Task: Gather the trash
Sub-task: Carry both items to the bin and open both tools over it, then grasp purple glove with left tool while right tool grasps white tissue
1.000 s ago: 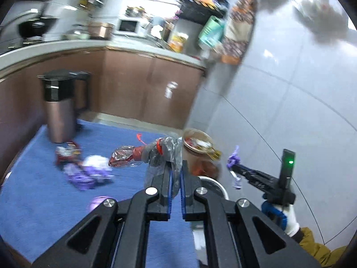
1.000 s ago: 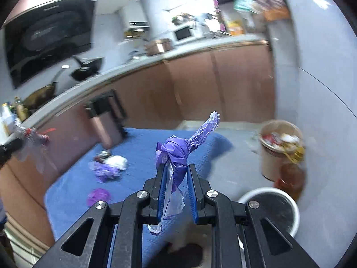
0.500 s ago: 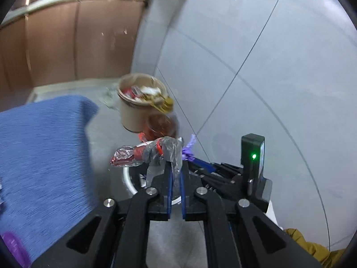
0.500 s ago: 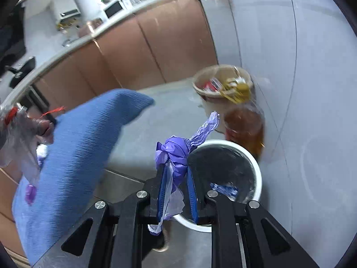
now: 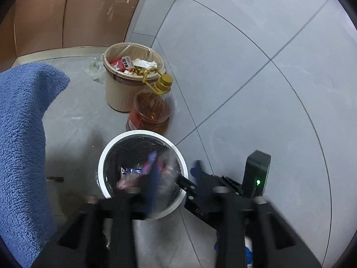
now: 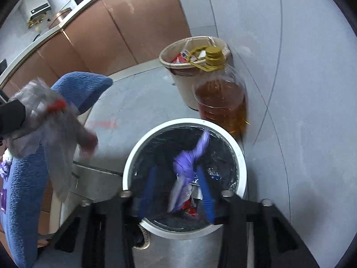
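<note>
Both grippers' jaws have just been opening, right gripper (image 6: 178, 192) dropping its purple wrapper (image 6: 189, 158) into the white bin (image 6: 129, 163) below, left gripper (image 5: 156, 178) releasing clear plastic; more trash remains on the blue blanket (image 6: 20, 189).

**Tiled kitchen corner with brown cabinets**

Large pale grey wall tiles (image 5: 256, 71) with thin dark joints meet a grey tiled floor (image 5: 84, 120). Brown base cabinets (image 6: 125, 31) run under a light counter (image 6: 33, 42) that carries small appliances. A metal kick strip (image 5: 62, 52) edges the cabinet foot. The light is even and cool.
</note>
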Motion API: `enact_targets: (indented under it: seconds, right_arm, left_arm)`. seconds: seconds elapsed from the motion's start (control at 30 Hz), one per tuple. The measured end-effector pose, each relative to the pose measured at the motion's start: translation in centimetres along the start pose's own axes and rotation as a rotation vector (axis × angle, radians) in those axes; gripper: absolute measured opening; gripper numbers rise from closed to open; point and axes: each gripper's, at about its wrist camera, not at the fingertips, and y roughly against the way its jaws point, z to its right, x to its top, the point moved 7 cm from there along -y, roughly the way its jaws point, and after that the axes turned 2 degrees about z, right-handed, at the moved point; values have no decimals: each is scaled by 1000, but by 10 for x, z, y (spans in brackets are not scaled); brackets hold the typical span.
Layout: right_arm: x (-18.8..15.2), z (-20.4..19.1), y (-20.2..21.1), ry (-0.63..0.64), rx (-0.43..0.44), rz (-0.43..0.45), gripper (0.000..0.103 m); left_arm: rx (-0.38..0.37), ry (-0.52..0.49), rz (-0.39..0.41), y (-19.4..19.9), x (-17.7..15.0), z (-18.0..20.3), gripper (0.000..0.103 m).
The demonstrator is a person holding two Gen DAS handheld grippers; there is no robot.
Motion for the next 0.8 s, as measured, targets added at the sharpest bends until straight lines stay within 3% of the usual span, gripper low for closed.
enact_targets:
  seconds: [0.27,0.53,0.8]
  right_arm:
    - [-2,-11,17,32,-26,23,45]
    - [-2,-42,55,63,30,78,46]
    - [8,-99,122,149,109,188,46]
  left_arm:
    - [-13,39,62,31,2,-8,43]
    - [104,19,271,118,-4,-12,43]
    - [185,-12,299,188,-35,-22,43]
